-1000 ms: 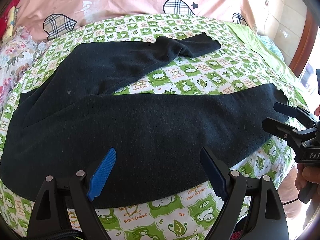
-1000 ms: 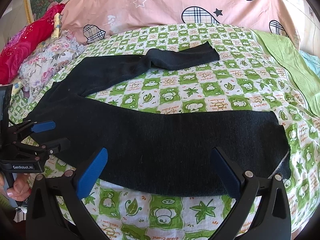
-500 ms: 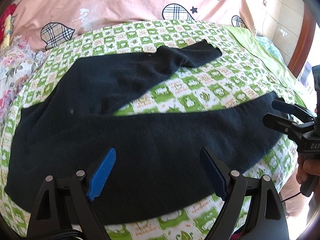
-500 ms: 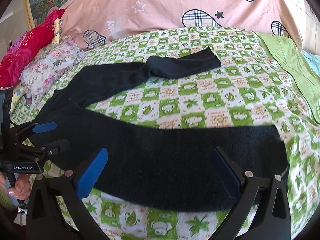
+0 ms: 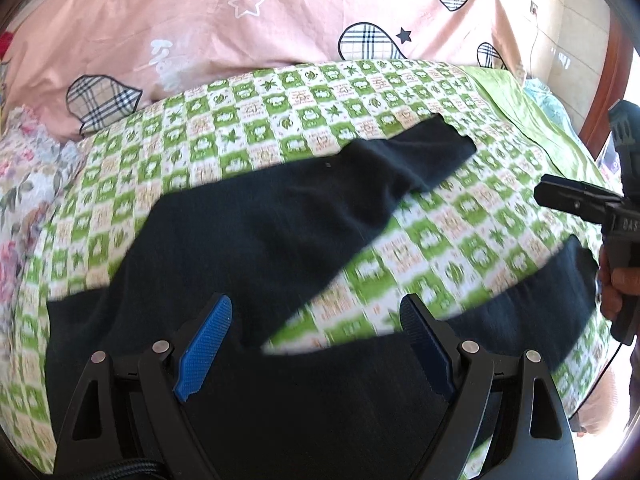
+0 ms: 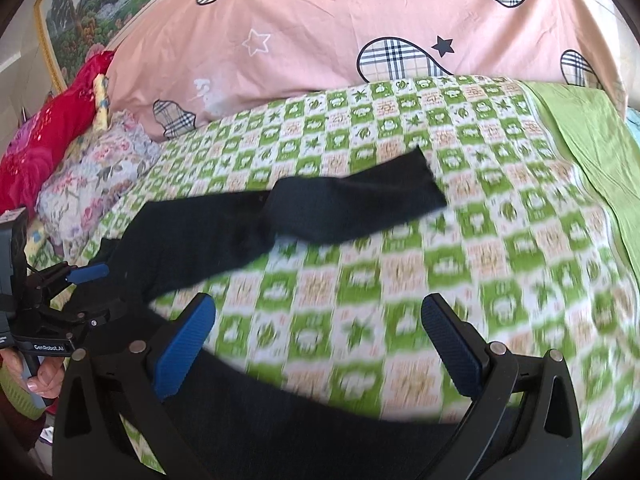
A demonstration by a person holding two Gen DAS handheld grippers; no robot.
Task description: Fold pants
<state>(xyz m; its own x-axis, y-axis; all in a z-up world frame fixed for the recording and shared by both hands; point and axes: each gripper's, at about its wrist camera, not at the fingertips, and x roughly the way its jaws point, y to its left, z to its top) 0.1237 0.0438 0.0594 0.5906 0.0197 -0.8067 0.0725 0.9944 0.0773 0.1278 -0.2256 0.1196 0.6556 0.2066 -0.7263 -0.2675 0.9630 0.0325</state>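
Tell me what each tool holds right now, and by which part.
Nothing. Both the left tool and the right tool stand open above the near leg of the black pants, with no cloth pinched between their fingers.

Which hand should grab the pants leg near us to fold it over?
Probably both: the left gripper hangs open over the waist end of the black pants, and the right gripper, open too, over the near leg's cuff end.
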